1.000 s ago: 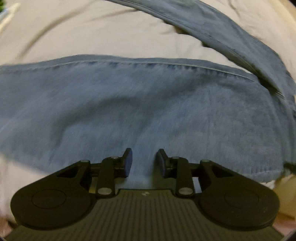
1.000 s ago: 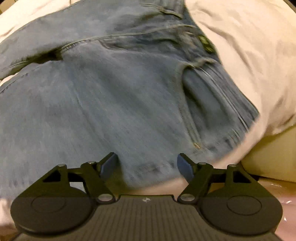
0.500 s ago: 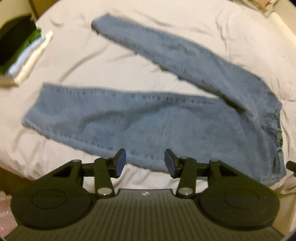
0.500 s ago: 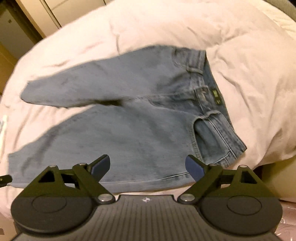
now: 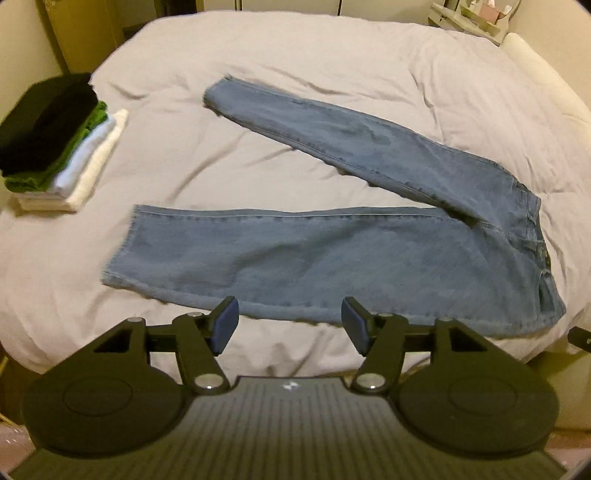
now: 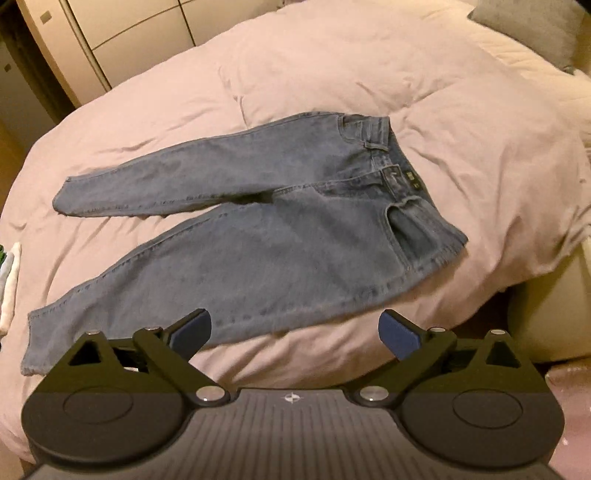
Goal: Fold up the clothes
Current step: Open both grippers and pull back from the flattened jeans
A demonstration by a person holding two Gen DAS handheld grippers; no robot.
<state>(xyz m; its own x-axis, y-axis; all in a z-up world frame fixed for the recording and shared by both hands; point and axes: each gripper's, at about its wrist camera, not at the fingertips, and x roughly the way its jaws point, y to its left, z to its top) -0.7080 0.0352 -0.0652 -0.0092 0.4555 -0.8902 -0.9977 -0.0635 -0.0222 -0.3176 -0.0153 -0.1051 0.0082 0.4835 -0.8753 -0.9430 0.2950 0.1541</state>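
A pair of light blue jeans (image 5: 332,254) lies flat on the bed, legs spread in a V, waistband at the right. The right wrist view shows the same jeans (image 6: 280,240) with the waistband and a front pocket at the right. My left gripper (image 5: 290,321) hangs high above the near leg's lower edge; its jaws are opening and nothing is between them. My right gripper (image 6: 295,330) hovers above the near edge of the jeans near the hip, its jaws opening wide, with nothing held.
A stack of folded clothes (image 5: 55,144), black on top, then green and white, sits at the bed's left edge. The pale duvet (image 5: 295,66) covers the bed. A wardrobe (image 6: 110,40) stands beyond the bed, and a grey pillow (image 6: 532,29) lies at the far right.
Both grippers have risen well away from the jeans, so the whole garment now shows. Both pairs of jaws have spread wider apart.
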